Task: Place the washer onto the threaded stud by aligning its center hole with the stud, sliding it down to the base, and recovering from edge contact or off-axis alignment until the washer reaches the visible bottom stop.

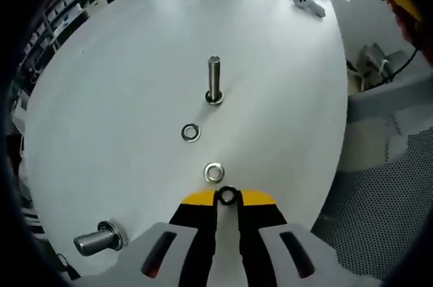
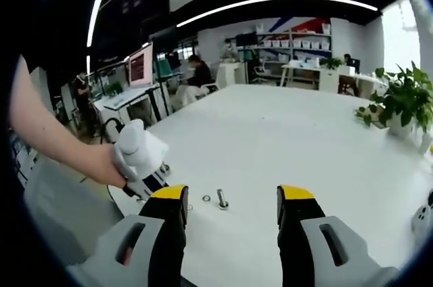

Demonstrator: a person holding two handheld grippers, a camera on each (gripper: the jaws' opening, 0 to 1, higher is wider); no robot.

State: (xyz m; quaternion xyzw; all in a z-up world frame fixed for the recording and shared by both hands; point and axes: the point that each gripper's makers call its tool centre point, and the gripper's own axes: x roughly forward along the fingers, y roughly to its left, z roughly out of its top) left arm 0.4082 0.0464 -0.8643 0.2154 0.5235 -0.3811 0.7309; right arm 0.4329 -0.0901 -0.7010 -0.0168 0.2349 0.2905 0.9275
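So I've got a washer (image 1: 227,196) pinched at the tips of the left gripper (image 1: 227,199), jaws closed right on its rim, held just above the white table (image 1: 122,97). Looks to me like the carry step: pick done, placement not started. The threaded stud (image 1: 214,80) stands upright straight ahead, well apart from my jaws, with 2 loose washers (image 1: 191,132) (image 1: 214,172) lying in between. Next I need to pass over those, level the hole and center it above the stud tip. The right gripper (image 2: 231,203) is wide open, holding nothing, hovering over the table edge.
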